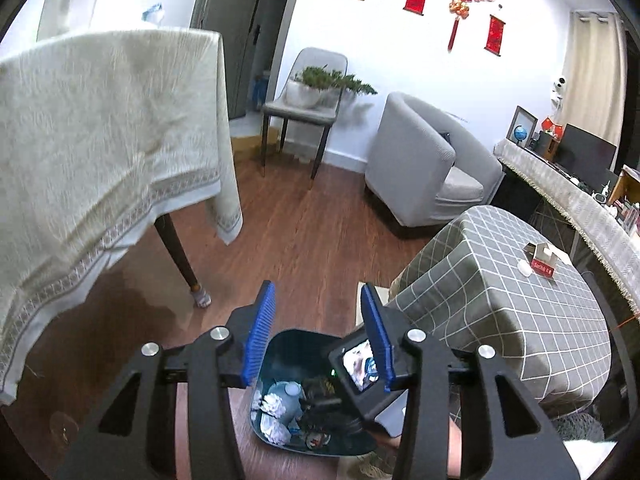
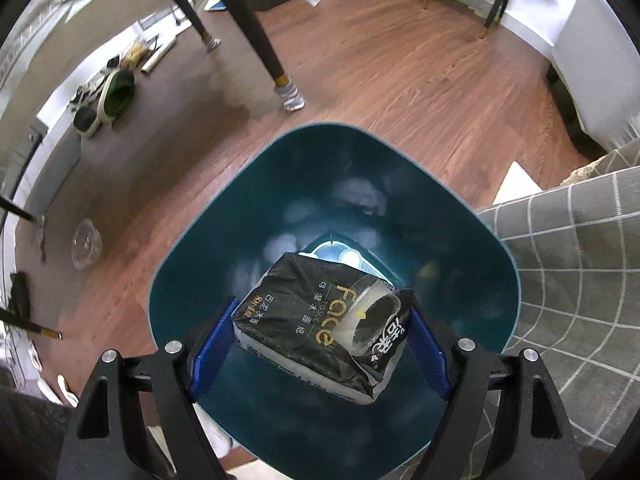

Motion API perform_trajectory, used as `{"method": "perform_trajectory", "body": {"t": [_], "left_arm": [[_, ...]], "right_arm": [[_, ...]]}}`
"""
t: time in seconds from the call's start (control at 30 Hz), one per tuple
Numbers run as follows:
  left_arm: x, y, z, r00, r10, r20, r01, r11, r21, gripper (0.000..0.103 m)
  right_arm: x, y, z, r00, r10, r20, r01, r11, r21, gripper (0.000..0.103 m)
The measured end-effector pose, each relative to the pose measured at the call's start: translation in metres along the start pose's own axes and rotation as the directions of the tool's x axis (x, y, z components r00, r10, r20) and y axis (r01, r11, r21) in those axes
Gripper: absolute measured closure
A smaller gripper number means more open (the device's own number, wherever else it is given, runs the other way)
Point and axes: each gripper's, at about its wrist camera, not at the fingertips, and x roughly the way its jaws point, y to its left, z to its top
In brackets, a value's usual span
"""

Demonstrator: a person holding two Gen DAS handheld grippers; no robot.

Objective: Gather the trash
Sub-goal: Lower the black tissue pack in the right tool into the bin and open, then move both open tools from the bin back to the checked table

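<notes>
I have the black tissue pack point(image 2: 320, 332) gripped between the blue pads of my right tongs point(image 2: 316, 344), which point steeply down over the mouth of the teal bin point(image 2: 192, 240). The pack hangs right above the opening, its clear tape flap curled on top. Deep in the bin, past the pack, I see something pale, too dim to name. My left tongs point(image 1: 320, 340) are tilted forward and down, parted with nothing between the pads. Below them the same bin point(image 1: 280, 344) holds crumpled paper point(image 1: 272, 404) and a plastic bottle point(image 1: 288, 394). To the right stands the checked-cloth bench point(image 1: 500, 300); to the left, a bench under a cream cloth point(image 1: 100, 140).
</notes>
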Motion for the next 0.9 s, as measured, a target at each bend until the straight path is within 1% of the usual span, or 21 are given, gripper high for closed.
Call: {"method": "perform_trajectory", "body": {"t": [0.1, 0.27, 0.33, 0.4, 0.57, 0.7, 0.8, 0.9], "left_arm": [[-0.005, -0.001, 0.005, 1.0, -0.011, 0.018, 0.011, 1.0, -0.005, 0.057], [-0.009, -0.002, 0.01, 0.999, -0.018, 0.04, 0.019, 1.0, -0.02, 0.057], [-0.011, -0.001, 0.012, 0.999, -0.018, 0.048, 0.019, 1.0, -0.021, 0.057], [-0.011, 0.0, 0.014, 0.998, -0.019, 0.054, 0.02, 0.999, -0.026, 0.057], [-0.011, -0.001, 0.019, 0.998, -0.025, 0.063, 0.028, 0.999, -0.04, 0.057], [-0.01, -0.006, 0.023, 0.997, -0.026, 0.073, 0.029, 0.999, -0.04, 0.057], [-0.008, -0.011, 0.026, 0.997, -0.025, 0.08, 0.028, 0.999, -0.036, 0.057], [-0.007, -0.017, 0.029, 0.996, -0.023, 0.088, 0.026, 0.999, -0.029, 0.057]], "right_arm": [[0.009, 0.0, -0.006, 0.999, 0.002, -0.034, -0.002, 1.0, -0.016, 0.022], [0.021, -0.001, -0.019, 0.996, -0.038, -0.08, 0.034, 0.998, -0.057, 0.021], [0.024, -0.002, -0.024, 0.994, -0.057, -0.095, 0.05, 0.996, -0.076, 0.016], [0.023, -0.004, -0.028, 0.993, -0.072, -0.098, 0.063, 0.994, -0.091, 0.012], [0.016, -0.01, -0.033, 0.993, -0.065, -0.097, 0.056, 0.994, -0.094, 0.01], [0.004, -0.013, -0.035, 0.996, -0.043, -0.074, 0.037, 0.995, -0.092, 0.01], [-0.015, -0.014, -0.034, 0.999, -0.009, -0.035, 0.006, 0.997, -0.082, 0.01], [-0.039, -0.015, -0.031, 0.999, 0.034, 0.031, -0.031, 0.997, -0.075, 0.01]]}}
